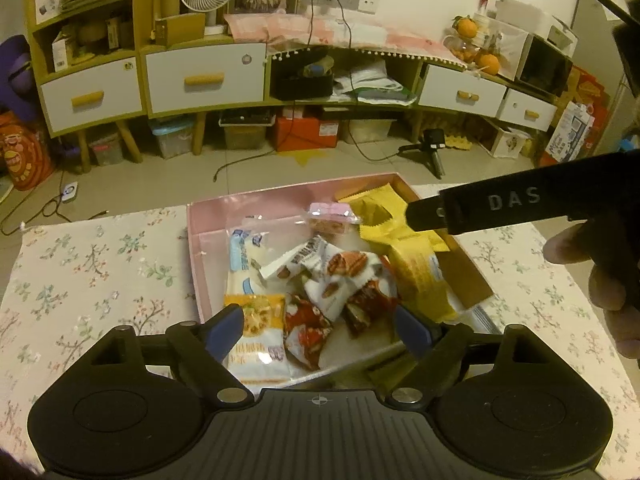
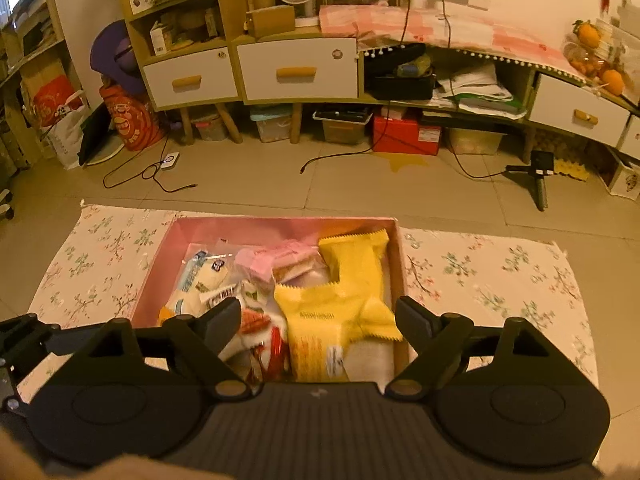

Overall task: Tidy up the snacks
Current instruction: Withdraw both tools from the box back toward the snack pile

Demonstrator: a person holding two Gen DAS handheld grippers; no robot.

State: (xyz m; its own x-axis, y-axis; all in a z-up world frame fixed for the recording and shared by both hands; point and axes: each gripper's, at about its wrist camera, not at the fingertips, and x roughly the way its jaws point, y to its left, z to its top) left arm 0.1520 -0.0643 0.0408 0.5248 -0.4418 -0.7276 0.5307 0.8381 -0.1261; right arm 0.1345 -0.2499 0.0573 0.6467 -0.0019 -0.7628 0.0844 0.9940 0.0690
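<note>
- A pink box [image 1: 208, 216] is seen standing on a floral cloth [image 1: 100, 272] that covers the counter; it is filled with wrapped snacks.
- The left tool [image 1: 320, 328] is held above the near end of the box with its jaws spread wide; nothing is gripped between them.
- Below and between its blue fingertips [image 1: 226, 326] a red-and-white packet [image 1: 306, 332] and an orange-topped packet [image 1: 258, 320] are seen, lying in the box and apart from the pads.
- Further in, white nut-print packets [image 1: 340, 276], a blue-and-white packet [image 1: 242, 256], a small pink-topped tub [image 1: 330, 218] and yellow packets [image 1: 416, 264] are found.
- The right tool [image 2: 320, 324] is likewise held wide above the near end of the box [image 2: 276, 226], with nothing clamped.
- Two yellow packets [image 2: 340, 308] are seen between its fingers, lying in the right part of the box; whether they are touched by the right finger cannot be told.
- In the left wrist view, the right tool's black body is seen at the right edge, reaching over the far right corner of the box, with fingers of the hand [image 1: 608, 284] wrapped round it.
</note>
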